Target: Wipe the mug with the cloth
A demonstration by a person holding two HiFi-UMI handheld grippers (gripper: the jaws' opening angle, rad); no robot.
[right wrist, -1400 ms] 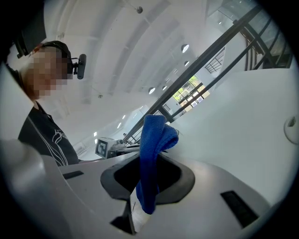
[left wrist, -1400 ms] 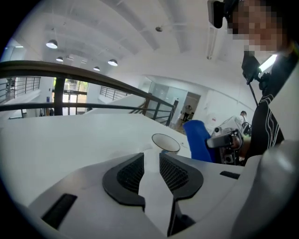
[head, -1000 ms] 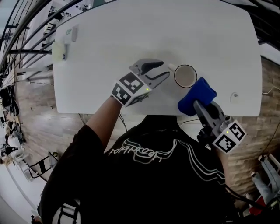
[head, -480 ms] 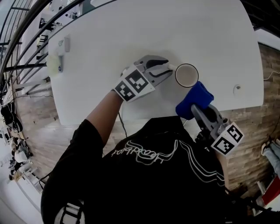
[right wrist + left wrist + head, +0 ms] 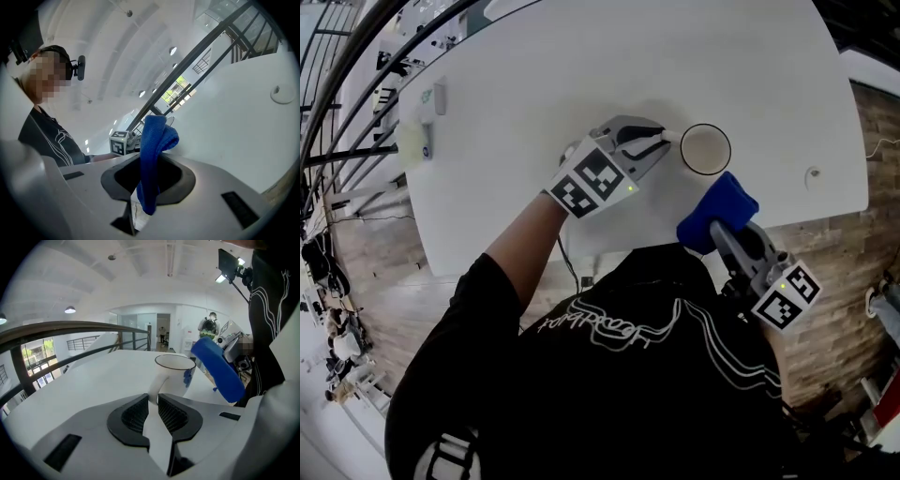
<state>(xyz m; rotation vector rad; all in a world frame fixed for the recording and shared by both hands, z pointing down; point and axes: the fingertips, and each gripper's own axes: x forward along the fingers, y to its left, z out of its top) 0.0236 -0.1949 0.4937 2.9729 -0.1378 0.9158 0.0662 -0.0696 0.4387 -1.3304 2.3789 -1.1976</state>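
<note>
Since a second ago the left gripper (image 5: 661,141) has slid right across the table (image 5: 581,75) to the mug (image 5: 705,150), and its jaws have just been closing. They now sit clamped on the mug's handle (image 5: 154,383), which runs up between the two black pads in the left gripper view. The mug stands upright on the table toward its near edge, white with a dark rim and a small blue mark on its side.

Just on the person's side of the mug hangs the blue cloth (image 5: 719,211) — bunched and folded over, pinched between the closed jaws of the right gripper (image 5: 724,230). It is close to the mug, though whether it touches I cannot tell. A small round disc (image 5: 813,174) lies on the table further right.
</note>
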